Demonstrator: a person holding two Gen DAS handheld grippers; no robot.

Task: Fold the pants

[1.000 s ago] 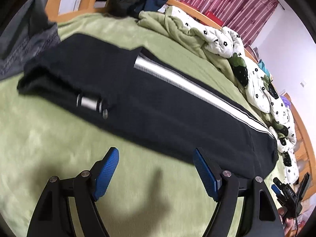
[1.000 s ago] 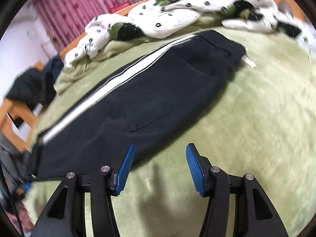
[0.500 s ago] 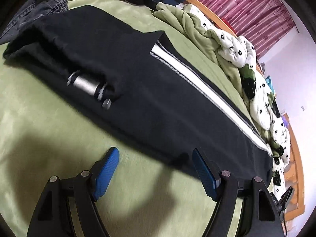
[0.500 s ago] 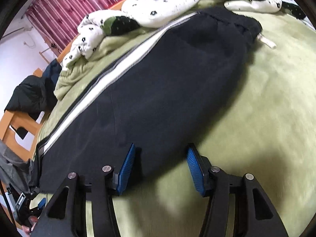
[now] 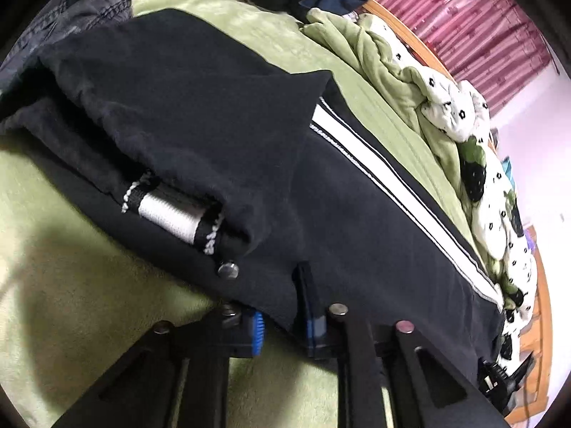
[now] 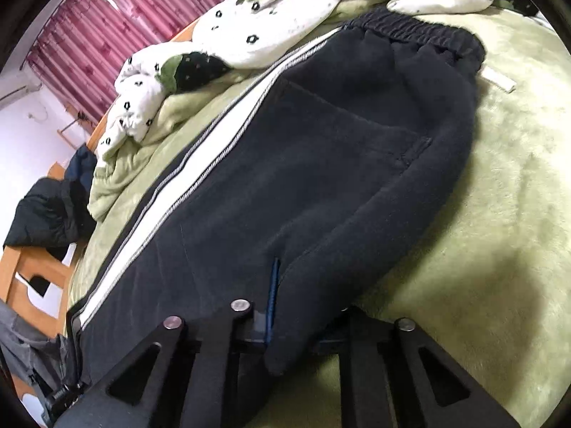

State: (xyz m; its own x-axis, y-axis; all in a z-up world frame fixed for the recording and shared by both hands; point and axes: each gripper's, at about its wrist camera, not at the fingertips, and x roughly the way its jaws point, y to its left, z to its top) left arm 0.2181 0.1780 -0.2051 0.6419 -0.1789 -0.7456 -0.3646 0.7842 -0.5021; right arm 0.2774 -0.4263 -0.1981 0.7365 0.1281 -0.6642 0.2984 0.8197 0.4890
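Now, black pants [image 5: 249, 149] lie flat on green bed [image 5: 71, 285], legs stacked, cuff end already doubled over. Left hand-held gripper [image 5: 282, 317] and right hand-held gripper [image 6: 285, 306], jaws just closed, each pinch near edge directly ahead. Judged: further folds remain.

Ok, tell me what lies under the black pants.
The black pants lie flat on a green fleece blanket, which shows all around their edges. What the blanket itself covers beneath them cannot be seen, and the cloth hides whatever sits between the folded legs.
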